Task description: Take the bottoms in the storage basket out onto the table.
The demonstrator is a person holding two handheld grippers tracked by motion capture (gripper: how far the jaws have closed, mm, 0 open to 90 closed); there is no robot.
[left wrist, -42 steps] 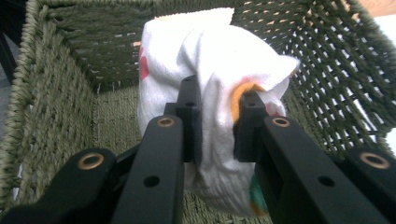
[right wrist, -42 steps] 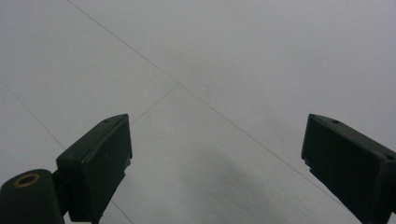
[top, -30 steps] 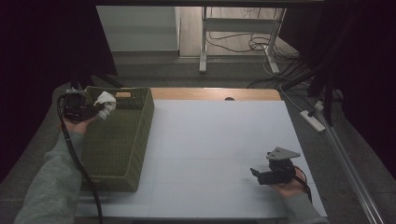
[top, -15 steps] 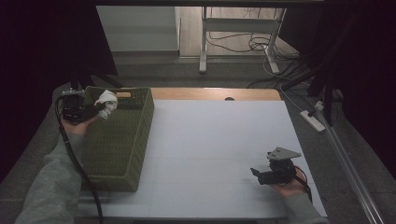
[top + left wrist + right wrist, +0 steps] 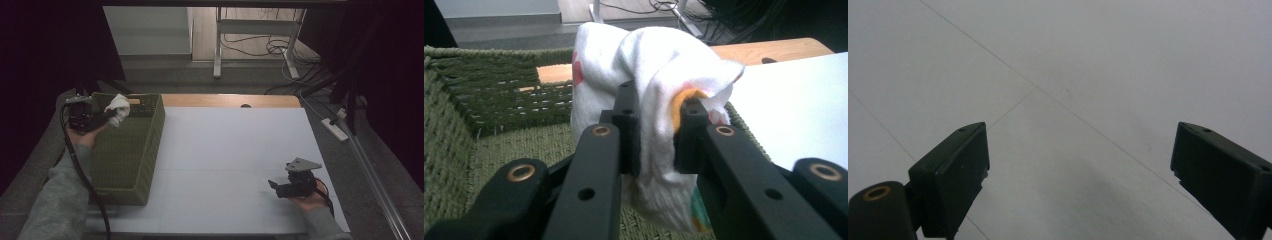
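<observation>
The left tool [image 5: 656,135] is clamped on a crumpled white cloth with red and orange print [image 5: 659,75], holding it above the far end of the green woven basket [image 5: 131,150]. The right tool [image 5: 1078,175] rests wide open and empty over the white surface [image 5: 235,150].

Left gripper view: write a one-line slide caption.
Left gripper shut on a bunched white cloth, held above the woven green basket.

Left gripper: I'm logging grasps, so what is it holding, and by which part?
The left gripper is shut on a bunched white cloth, pinched across its middle, above the green basket.
</observation>
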